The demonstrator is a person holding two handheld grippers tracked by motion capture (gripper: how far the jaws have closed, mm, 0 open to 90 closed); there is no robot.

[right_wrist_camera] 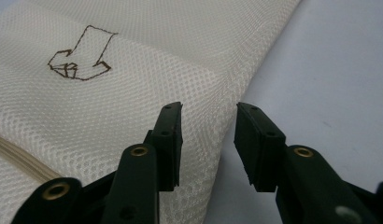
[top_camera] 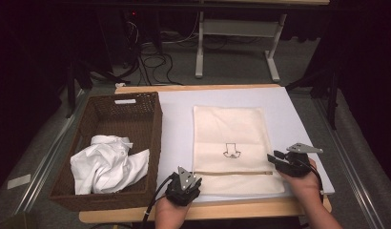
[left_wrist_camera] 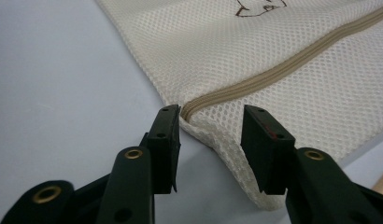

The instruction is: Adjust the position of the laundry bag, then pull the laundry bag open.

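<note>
A cream mesh laundry bag (top_camera: 229,143) lies flat on the white table cover (top_camera: 291,112), its tan zipper (top_camera: 231,172) running across the near end. My left gripper (top_camera: 195,181) sits at the bag's near left corner. In the left gripper view it (left_wrist_camera: 210,140) is open, and the zipper's end (left_wrist_camera: 189,108) and the bag's edge lie between the jaws without being pinched. My right gripper (top_camera: 273,157) is at the bag's right edge. In the right gripper view it (right_wrist_camera: 208,140) stands open over that edge, near a small brown printed mark (right_wrist_camera: 80,58).
A brown wicker basket (top_camera: 158,124) stands at the left of the table with a crumpled white cloth (top_camera: 108,164) inside. The table's wooden front edge (top_camera: 217,210) runs just below the bag. Cables and a white frame lie on the floor beyond.
</note>
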